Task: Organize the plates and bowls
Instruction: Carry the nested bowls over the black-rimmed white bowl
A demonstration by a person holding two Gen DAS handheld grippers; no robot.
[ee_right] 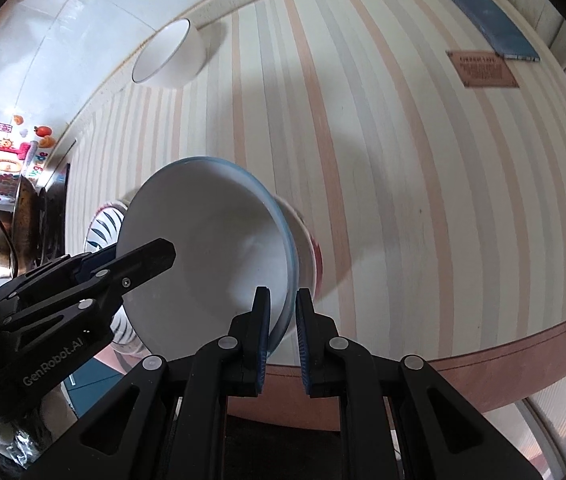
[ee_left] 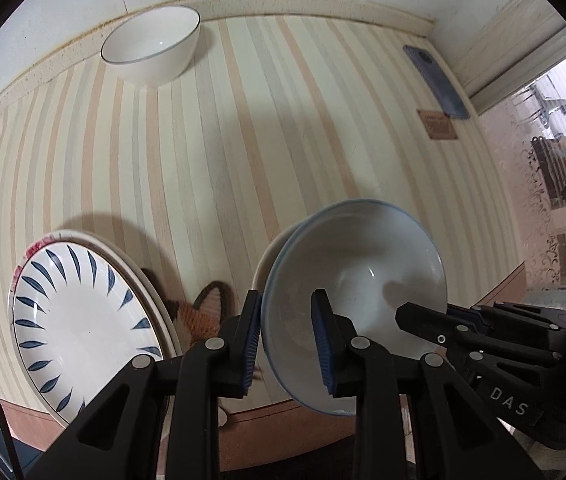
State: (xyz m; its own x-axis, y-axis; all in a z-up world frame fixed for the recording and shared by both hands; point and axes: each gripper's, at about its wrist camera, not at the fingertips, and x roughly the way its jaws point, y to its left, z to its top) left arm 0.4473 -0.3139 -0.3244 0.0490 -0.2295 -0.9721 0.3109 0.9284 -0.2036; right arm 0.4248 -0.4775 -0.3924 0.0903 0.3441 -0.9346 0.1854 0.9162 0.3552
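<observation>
Both hand-held grippers clamp the rim of one blue-rimmed bowl (ee_left: 357, 280) held tilted above the striped tabletop (ee_left: 243, 140). Low in the left wrist view, the left hand-held gripper (ee_left: 287, 344) has its jaws narrow, pinching the bowl's near rim, one pad inside and one outside. At the lower right of that frame, the right hand-held gripper (ee_left: 415, 316) reaches in and grips the opposite rim. In the right wrist view, the right hand-held gripper (ee_right: 283, 336) is also narrow, closed on the rim at lower centre.

A second bowl with red markings (ee_right: 307, 248) appears nested under the blue-rimmed one. At the lower left of the left wrist view lies a stack of plates, topped by a plate with blue leaf strokes (ee_left: 83, 320), just beside the held bowl. A plain white bowl (ee_left: 151, 48) sits at the upper left, well apart, near the wall. A phone (ee_left: 435, 80) lies at the upper right.

The step in hand seems to be carrying the bowls to group them. Next, probably, they must be levelled and lowered evenly by both hands, perhaps beside or into the white bowl.
</observation>
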